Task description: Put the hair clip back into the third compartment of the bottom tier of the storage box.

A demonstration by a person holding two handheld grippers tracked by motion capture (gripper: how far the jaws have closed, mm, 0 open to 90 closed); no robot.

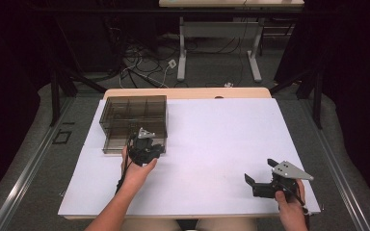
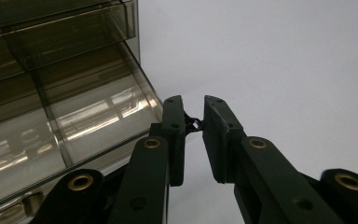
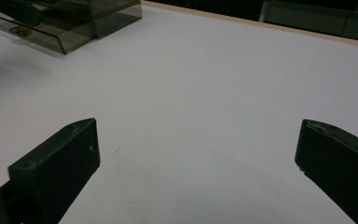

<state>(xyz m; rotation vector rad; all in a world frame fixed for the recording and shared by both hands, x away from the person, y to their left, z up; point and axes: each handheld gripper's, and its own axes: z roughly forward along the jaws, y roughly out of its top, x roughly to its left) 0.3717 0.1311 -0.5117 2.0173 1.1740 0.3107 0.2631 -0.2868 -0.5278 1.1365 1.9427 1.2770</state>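
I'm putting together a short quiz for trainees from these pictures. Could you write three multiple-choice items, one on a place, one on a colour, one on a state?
1. Where on the white table top does the smoky clear organizer box stand?
A. far left part
B. near right corner
C. dead centre

2. What colour is the small thing between the left claw jaws?
A. red
B. black
C. yellow

3. How do the right claw jaws stand?
A. wide apart with bare table between them
C. closed on the box
B. closed on a cloth

Key: 1 A, the high view shows the box toward the far left, with the left claw right at its near edge. 2 B, the left gripper view shows a tiny black piece pinched near the jaw tips. 3 A, the right gripper view shows the two jaws far apart over the white surface.
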